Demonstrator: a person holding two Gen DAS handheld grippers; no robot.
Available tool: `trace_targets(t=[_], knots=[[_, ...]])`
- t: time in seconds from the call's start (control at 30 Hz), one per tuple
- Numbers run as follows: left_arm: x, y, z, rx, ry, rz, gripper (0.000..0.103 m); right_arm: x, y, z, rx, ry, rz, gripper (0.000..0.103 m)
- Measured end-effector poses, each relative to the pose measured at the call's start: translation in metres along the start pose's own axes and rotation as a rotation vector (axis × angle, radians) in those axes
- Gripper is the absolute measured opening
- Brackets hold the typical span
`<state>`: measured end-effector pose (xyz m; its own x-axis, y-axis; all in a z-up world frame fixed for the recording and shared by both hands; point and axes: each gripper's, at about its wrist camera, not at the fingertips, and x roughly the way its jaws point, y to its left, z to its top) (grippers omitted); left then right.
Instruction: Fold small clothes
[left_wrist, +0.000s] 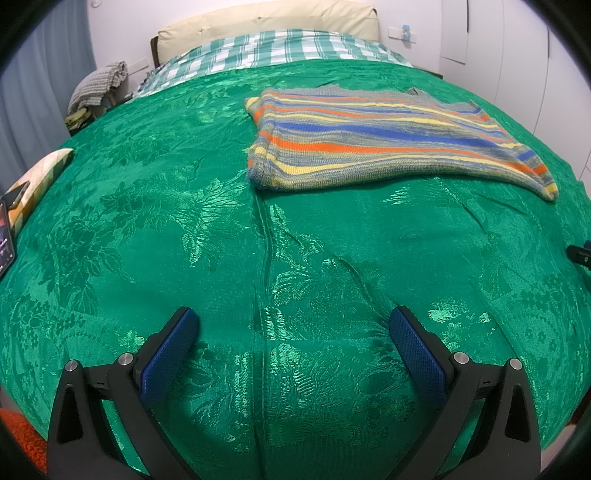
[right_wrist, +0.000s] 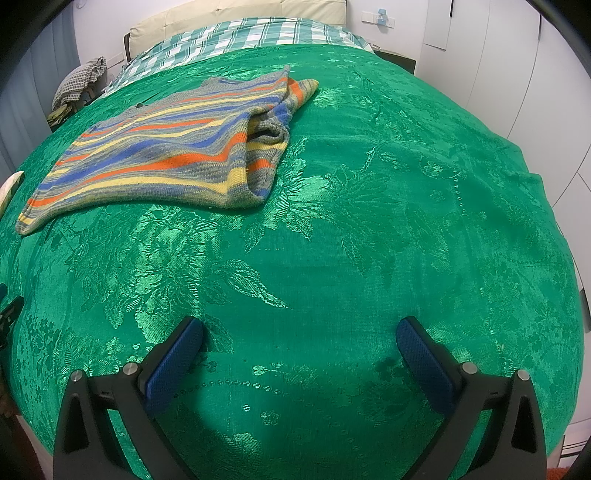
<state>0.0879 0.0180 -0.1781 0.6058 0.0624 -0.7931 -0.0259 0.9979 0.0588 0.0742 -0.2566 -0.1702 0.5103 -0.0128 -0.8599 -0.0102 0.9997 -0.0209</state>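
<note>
The sweater (left_wrist: 399, 138), knitted in grey, blue, orange and yellow stripes, lies folded over on itself on the far half of the bed, flat on the green cover (left_wrist: 221, 240). In the left wrist view it sits to the right of centre with one doubled edge facing the camera and a narrower end trailing off to the right. In the right wrist view the sweater (right_wrist: 155, 155) lies to the left, and its open end shows there, with the inner layer bunched inside the fold. Neither tool touches it. The left tool (left_wrist: 293, 339) hovers over the near part of the cover with its jaws spread wide and nothing between them; its blue pads (left_wrist: 417, 354) face bare, creased fabric. The right tool (right_wrist: 299, 350) is likewise wide open and empty above the near cover, well apart from the sweater. Beyond the cover, at the head of the bed, a green-and-white checked sheet (left_wrist: 288, 48) shows, with a cream headboard (left_wrist: 266, 18) behind it. At the left edge a phone (left_wrist: 5, 236) lies near a patterned pillow (left_wrist: 40, 177), and a heap of grey cloth (left_wrist: 98, 85) sits beside the bed.
</note>
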Motion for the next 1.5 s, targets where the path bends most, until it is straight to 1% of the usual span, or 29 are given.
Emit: trace_targets(t=[0.67,0.7,0.83,0.87,0.9,0.93,0.97,1.07,1.1,1.17,1.27,1.3,1.33,1.37,1.43,1.47,1.5], knots=[[0.001,0.0,0.0,0.0,0.002,-0.002,0.102,-0.001,0.0,-0.001,0.0,-0.001,-0.001,0.103],[0.001,0.0,0.001,0.003,0.012,-0.005,0.102,-0.001,0.001,-0.001,0.0,-0.001,-0.001,0.103],[-0.009,0.003,0.019,0.028,0.111,-0.009,0.102,-0.002,0.001,0.001,0.0,0.004,-0.001,0.103],[-0.014,0.002,0.022,0.029,0.112,-0.004,0.102,-0.003,0.001,0.003,-0.003,0.015,0.003,0.103],[-0.022,0.0,0.025,0.026,0.095,-0.007,0.102,-0.005,-0.001,0.005,-0.001,0.027,0.015,0.103],[-0.031,-0.004,0.028,0.028,0.075,-0.028,0.102,-0.007,-0.003,0.008,0.006,0.03,0.027,0.103],[-0.036,-0.01,0.03,0.04,0.063,-0.052,0.102,-0.012,-0.007,0.01,0.032,0.027,0.062,0.103],[-0.05,-0.051,0.045,0.154,0.015,-0.148,0.102,-0.022,-0.021,0.024,0.082,-0.019,0.136,0.103],[-0.051,-0.074,0.053,0.217,-0.002,-0.194,0.102,-0.024,-0.025,0.031,0.085,-0.035,0.148,0.103],[-0.044,-0.115,0.068,0.311,-0.011,-0.269,0.102,-0.026,-0.036,0.053,0.073,-0.064,0.176,0.103],[-0.024,-0.175,0.088,0.441,-0.045,-0.346,0.102,-0.018,-0.052,0.095,0.078,-0.057,0.223,0.103],[-0.014,-0.195,0.094,0.481,-0.053,-0.358,0.101,-0.014,-0.056,0.108,0.085,-0.051,0.248,0.103],[-0.004,-0.213,0.1,0.511,-0.055,-0.364,0.098,-0.008,-0.06,0.123,0.091,-0.036,0.284,0.103],[0.012,-0.232,0.107,0.536,-0.046,-0.374,0.091,0.002,-0.064,0.139,0.096,-0.01,0.33,0.103],[0.039,-0.258,0.118,0.559,0.0,-0.394,0.081,0.022,-0.067,0.164,0.104,0.047,0.413,0.102],[0.049,-0.264,0.122,0.565,0.016,-0.394,0.077,0.036,-0.068,0.178,0.113,0.086,0.463,0.101],[0.057,-0.272,0.125,0.568,0.015,-0.393,0.076,0.047,-0.068,0.187,0.12,0.113,0.495,0.099]])
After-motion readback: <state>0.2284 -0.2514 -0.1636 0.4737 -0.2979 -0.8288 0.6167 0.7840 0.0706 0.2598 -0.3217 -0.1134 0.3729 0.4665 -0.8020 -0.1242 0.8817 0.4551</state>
